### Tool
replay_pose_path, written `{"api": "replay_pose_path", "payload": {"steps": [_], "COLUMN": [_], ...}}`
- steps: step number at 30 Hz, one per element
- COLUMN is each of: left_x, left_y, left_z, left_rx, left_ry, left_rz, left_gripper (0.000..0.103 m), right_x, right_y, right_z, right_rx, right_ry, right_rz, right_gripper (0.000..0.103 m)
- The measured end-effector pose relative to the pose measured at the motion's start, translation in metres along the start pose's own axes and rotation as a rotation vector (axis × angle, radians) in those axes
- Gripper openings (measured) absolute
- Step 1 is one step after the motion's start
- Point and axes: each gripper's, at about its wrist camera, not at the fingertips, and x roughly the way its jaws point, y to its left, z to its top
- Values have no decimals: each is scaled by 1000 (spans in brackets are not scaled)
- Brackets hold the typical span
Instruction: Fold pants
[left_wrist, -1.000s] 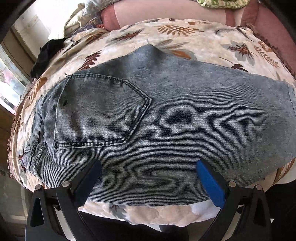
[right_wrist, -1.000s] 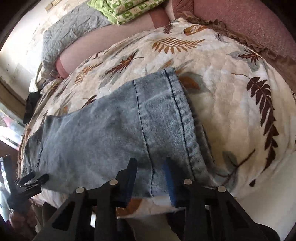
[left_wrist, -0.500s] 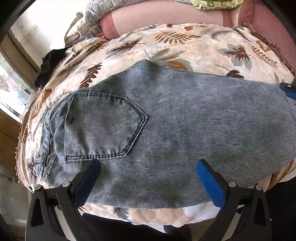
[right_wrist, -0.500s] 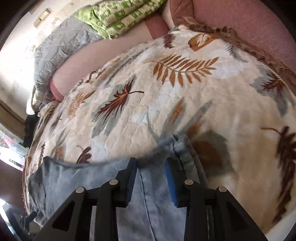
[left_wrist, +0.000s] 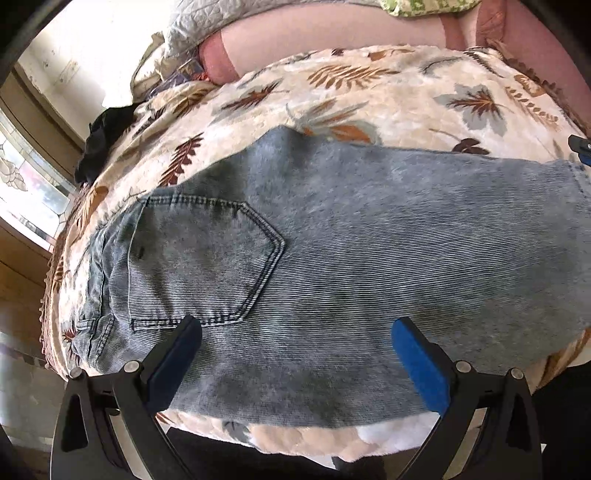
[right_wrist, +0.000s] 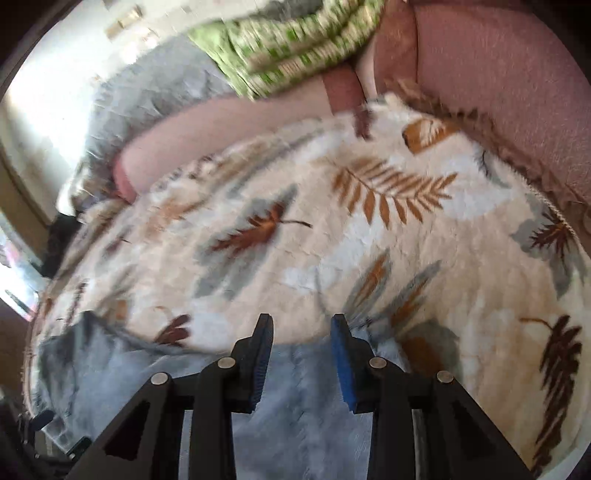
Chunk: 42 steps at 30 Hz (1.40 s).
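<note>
Blue-grey denim pants (left_wrist: 332, 266) lie flat on a leaf-print blanket (left_wrist: 369, 92), back pocket (left_wrist: 207, 262) up, waistband to the left, leg running right. My left gripper (left_wrist: 295, 347) is wide open just above the near edge of the pants, beside the pocket. In the blurred right wrist view my right gripper (right_wrist: 302, 334) stands partly open over the far edge of the pants (right_wrist: 280, 424), with nothing between the pads. A tip of the right gripper shows at the right edge of the left wrist view (left_wrist: 581, 146), by the leg hem.
The blanket (right_wrist: 369, 236) covers a pink sofa (right_wrist: 498, 74). A green patterned cushion (right_wrist: 295, 48) and a grey quilt (right_wrist: 155, 107) lie at the back. A black cloth (left_wrist: 103, 140) sits at the left by a window (left_wrist: 29, 184).
My right gripper has moved from the hem's near edge across the leg toward the back, jaws a little wider. The left gripper has drawn back slightly; it stays wide open.
</note>
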Motion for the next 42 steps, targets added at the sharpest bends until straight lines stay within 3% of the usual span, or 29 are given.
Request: {"api": "replay_pose_path", "payload": {"steps": [3,4,8,13,16,20,25,28,33,38,42], "left_x": [-11,-13,-7,19,27,31,39,39,30,17,23], "left_y": [-6,-6,1,24,33,30,40,41,47,95,142], "left_z": [-2,-4,-11,-19,-22,-22,-20,-21,-15,-16,-17], "left_rx": [14,21,19,-49,-92,-57,-114,-112,-113,-213,-297], "left_ry": [-25,-32,-27,25,25,7,28,22,64,10,27], "left_rz": [-25,-26,1,51,4,17,-56,-54,-78,24,172], "left_gripper": [103,103,103,103,103,103,103,103,103,103,103], "right_x": [-20,-22,-21,-15,-6,1,-2,-4,6,8,11], "right_y": [13,14,21,47,62,83,103,116,142,168,184], "right_z": [-13,-16,-47,-74,-86,-91,-88,-87,-93,-103,-110], "right_rx": [-25,-21,23,-75,-123,-199,-226,-246,-281,-348,-380], "right_ry": [-37,-30,64,120,152,139,79,50,73,78,88], "right_rz": [22,27,42,-7,-56,-115,-66,-26,26,85,107], "right_gripper": [40,49,51,51,58,63,63,63,63,63,63]}}
